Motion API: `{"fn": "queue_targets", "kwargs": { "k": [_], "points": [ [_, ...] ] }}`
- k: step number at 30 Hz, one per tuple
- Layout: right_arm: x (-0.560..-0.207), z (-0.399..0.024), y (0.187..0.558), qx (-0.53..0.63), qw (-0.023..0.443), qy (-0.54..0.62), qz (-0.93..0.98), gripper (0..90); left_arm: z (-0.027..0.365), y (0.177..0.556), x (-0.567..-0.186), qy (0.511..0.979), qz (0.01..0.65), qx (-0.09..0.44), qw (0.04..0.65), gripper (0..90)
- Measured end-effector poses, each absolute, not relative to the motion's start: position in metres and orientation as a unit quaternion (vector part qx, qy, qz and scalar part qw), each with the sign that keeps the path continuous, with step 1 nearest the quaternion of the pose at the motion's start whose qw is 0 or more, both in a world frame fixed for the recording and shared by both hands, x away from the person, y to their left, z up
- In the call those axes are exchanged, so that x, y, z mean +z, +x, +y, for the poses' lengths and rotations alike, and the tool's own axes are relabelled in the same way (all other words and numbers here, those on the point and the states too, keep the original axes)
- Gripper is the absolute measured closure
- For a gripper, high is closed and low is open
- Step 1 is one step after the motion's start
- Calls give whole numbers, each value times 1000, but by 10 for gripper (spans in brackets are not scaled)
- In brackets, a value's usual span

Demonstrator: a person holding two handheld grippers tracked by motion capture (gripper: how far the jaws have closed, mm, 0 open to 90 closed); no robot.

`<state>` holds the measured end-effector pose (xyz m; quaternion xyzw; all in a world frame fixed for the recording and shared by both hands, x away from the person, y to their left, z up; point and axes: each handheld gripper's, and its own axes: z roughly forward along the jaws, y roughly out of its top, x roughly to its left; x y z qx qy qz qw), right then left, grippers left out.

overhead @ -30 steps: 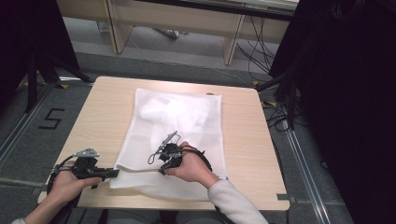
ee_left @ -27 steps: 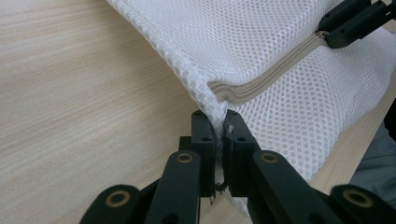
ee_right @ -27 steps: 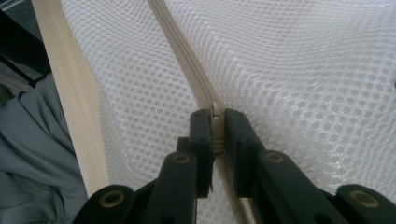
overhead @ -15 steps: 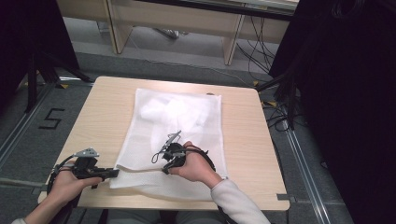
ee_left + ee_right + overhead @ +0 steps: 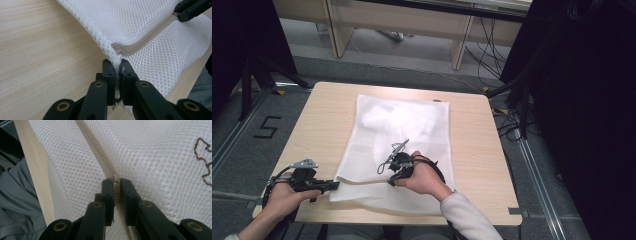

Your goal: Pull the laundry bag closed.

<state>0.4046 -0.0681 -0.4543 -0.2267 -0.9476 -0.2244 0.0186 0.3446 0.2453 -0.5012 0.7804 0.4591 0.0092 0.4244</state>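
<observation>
A white mesh laundry bag point(image 5: 412, 125) lies flat on the wooden table point(image 5: 319, 120). My left gripper point(image 5: 335, 186) is at the bag's near left corner. In the left gripper view it point(image 5: 115, 65) is shut on the mesh corner, just below the end of the beige zipper point(image 5: 147, 37). My right gripper point(image 5: 393, 180) is over the bag's near middle. In the right gripper view it point(image 5: 115, 182) is shut on the zipper pull point(image 5: 116, 190), with the zipper point(image 5: 96, 146) running away from it. The right gripper's jaws also show in the left gripper view point(image 5: 191, 8).
Something white and bunched point(image 5: 384, 117) lies inside the far part of the bag. A brown stitched mark point(image 5: 201, 157) is on the mesh. The table's near edge point(image 5: 37, 170) is close by the zipper. Cables point(image 5: 512, 120) lie on the floor to the right.
My right gripper has crept slightly to the right along the zipper. The left hand has stayed where it was.
</observation>
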Motion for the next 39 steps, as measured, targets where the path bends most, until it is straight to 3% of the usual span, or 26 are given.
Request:
{"fn": "queue_targets", "kwargs": {
  "k": [39],
  "points": [
    [-453,-84,406,-219,18,-243,-945,826,245,345,-501,780,460,10,424,841]
  ]
}}
